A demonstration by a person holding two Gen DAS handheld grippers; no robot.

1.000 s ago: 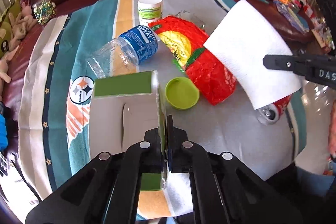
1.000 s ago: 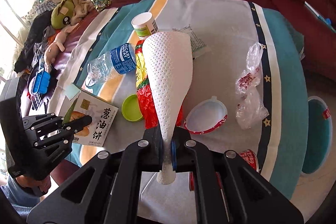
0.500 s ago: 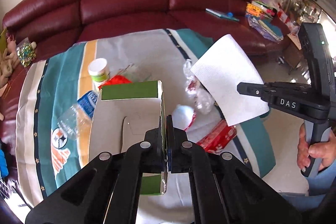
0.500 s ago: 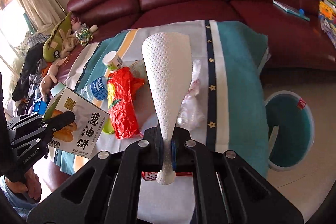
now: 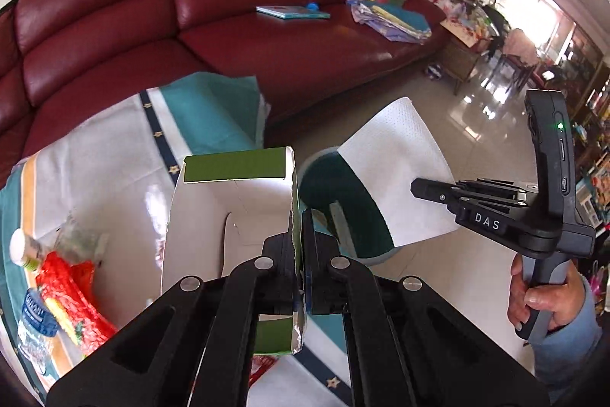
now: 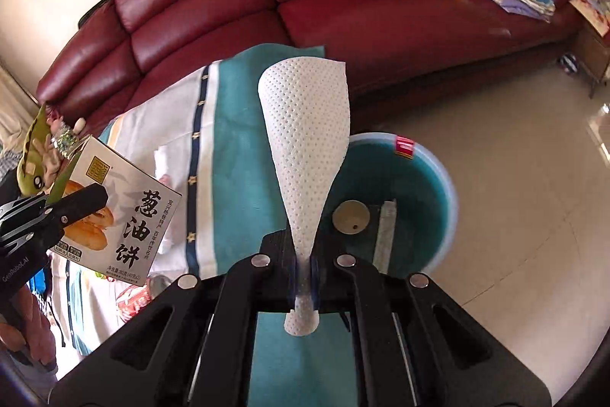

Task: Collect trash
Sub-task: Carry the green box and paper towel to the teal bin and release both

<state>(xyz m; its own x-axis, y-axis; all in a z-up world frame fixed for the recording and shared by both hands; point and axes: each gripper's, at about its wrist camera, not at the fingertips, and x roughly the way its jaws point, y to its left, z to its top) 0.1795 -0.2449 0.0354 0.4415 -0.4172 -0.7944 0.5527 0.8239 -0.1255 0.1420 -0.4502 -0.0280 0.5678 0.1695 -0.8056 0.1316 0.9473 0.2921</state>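
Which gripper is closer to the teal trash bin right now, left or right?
Right. The right gripper, clamping the paper towel, hangs by the teal bin; the left gripper, holding the box, sits nearer the table.

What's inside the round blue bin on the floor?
The bin holds a round tan lid and a long grey strip. The paper towel and tongs cover its near side, so more may hide there.

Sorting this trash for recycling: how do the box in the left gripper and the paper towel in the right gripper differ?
The box is stiff printed card with a green edge; the paper towel is plain white, soft and dimpled. The box keeps flat panels, its flap end open; the paper towel is pinched into a fan above the jaws. Both are held up off the table near the teal bin.
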